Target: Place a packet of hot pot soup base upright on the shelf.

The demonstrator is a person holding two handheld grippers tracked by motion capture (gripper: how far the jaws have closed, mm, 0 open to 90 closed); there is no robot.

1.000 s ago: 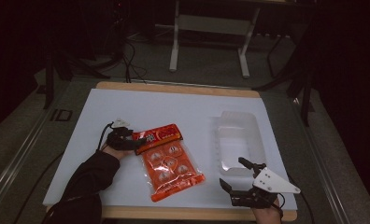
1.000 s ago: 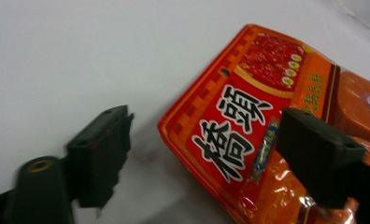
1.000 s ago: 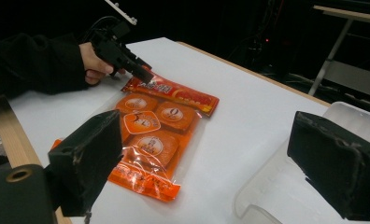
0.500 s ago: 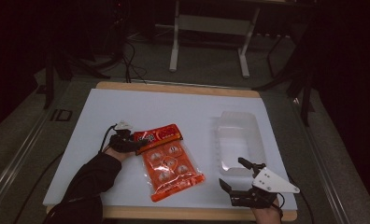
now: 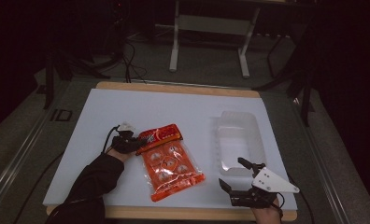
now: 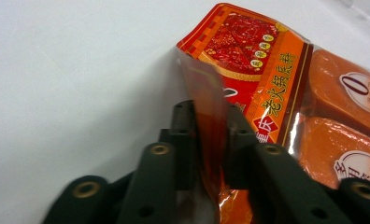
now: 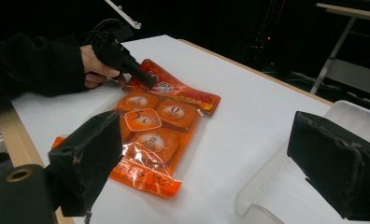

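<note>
With its jaws just closed on the corner of the orange snack bag (image 6: 286, 88), the left gripper (image 6: 210, 140) is securing its grasp. The right gripper (image 5: 237, 175) waits, jaws spread and empty, beside the clear tray (image 5: 239, 140). Next, likely a careful lift toward that tray.

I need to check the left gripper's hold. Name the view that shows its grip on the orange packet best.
The left gripper view: the left gripper has its jaws pinching the orange packet at its corner edge. The high view and the right gripper view show the contact small and far off.

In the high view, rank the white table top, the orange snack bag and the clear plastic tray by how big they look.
1. White table top, largest by far.
2. Orange snack bag.
3. Clear plastic tray.
The bag and the tray look nearly alike, so their order is unsure.
</note>
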